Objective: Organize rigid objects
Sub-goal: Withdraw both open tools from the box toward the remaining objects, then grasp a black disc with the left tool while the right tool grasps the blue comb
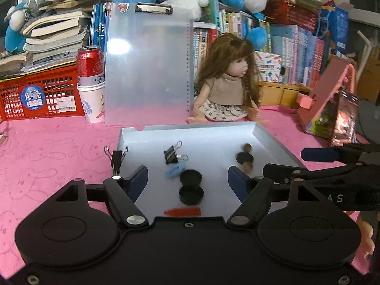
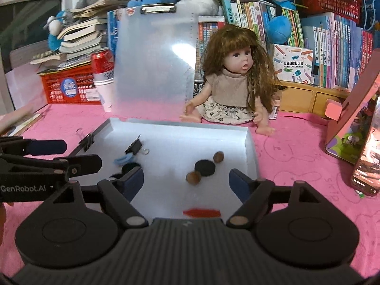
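A shallow white tray (image 1: 268, 140) (image 2: 250, 147) lies on the pink cloth. In it are a black binder clip (image 1: 171, 156) (image 2: 134, 146), a pale blue piece (image 1: 174, 171), two black round caps (image 1: 190, 177), a red strip (image 1: 182, 211) (image 2: 201, 212), and a black disc (image 2: 205, 167) between two brown nuts (image 2: 218, 156). A second binder clip (image 1: 116, 159) grips the tray's left wall. My left gripper (image 1: 187, 181) (image 2: 68, 155) hangs open over the tray's near left part. My right gripper (image 2: 186, 184) (image 1: 296, 163) is open beside it, holding nothing.
A doll (image 1: 228, 80) sits behind the tray, next to an upright clear clipboard (image 1: 148, 64). A red can in a paper cup (image 1: 91, 80) and a red crate (image 1: 40, 95) stand at the back left. A pink box (image 1: 330, 99) and a phone (image 2: 368, 161) are at the right.
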`<state>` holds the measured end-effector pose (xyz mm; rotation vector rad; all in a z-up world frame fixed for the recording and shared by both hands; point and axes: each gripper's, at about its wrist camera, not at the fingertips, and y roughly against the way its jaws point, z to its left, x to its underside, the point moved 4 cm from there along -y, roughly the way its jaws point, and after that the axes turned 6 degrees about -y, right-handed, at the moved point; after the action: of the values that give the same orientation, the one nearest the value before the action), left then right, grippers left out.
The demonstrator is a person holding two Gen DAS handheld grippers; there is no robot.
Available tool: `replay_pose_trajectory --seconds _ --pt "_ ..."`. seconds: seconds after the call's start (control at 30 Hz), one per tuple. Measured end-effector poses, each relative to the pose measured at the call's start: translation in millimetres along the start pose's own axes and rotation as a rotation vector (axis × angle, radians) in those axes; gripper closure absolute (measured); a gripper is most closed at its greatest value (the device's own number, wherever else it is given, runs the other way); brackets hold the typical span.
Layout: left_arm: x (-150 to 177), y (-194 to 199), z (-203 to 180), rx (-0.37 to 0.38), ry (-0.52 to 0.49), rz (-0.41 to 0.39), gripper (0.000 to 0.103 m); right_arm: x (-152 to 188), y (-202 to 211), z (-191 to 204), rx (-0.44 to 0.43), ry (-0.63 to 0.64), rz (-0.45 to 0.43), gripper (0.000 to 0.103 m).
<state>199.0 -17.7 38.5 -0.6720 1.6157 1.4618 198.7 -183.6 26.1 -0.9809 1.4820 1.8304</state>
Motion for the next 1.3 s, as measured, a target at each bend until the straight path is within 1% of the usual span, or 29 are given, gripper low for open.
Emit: replay_pose_trajectory --seconds 0.1,0.27,0.4,0.67,0.93,1.13,1.17,1.2,1.23,1.3 --pt "10.0 14.7 -5.5 0.004 -0.020 -0.011 0.029 10.2 10.3 2.3 -0.003 0.012 -0.003 0.015" --pt "28.9 38.6 -16.5 0.030 -0.034 -0.021 0.028 27.7 25.2 1.5 -0.010 -0.003 0.002 0.015" --pt "47.8 52.9 -27.2 0.054 -0.061 0.003 0.027 40.3 33.3 1.6 -0.003 0.010 0.007 0.015" --pt "85.9 79.4 -44.3 0.083 -0.099 0.020 0.027 64.3 52.8 -6.3 0.000 0.003 0.007 0.014" --pt "117.7 91.4 -59.2 0.096 -0.114 0.038 0.028 82.6 69.2 -11.9 -0.008 -0.007 -0.012 0.014" --pt "127.1 88.1 -69.2 0.137 -0.105 0.066 0.037 90.7 74.1 -12.5 -0.004 -0.012 -0.027 0.013" --pt "127.3 86.2 -70.9 0.139 -0.105 0.068 0.045 92.2 75.5 -12.1 -0.006 -0.014 -0.036 0.013" --pt "127.8 84.2 -72.0 0.140 -0.103 0.070 0.054 93.7 77.4 -11.4 -0.004 -0.015 -0.053 0.013" --pt "128.2 82.9 -72.5 0.134 -0.101 0.068 0.057 94.8 79.1 -10.5 -0.001 -0.014 -0.068 0.013" --pt "127.5 82.9 -72.5 0.123 -0.107 0.049 0.073 96.9 81.5 -8.7 0.002 -0.008 -0.090 0.013"
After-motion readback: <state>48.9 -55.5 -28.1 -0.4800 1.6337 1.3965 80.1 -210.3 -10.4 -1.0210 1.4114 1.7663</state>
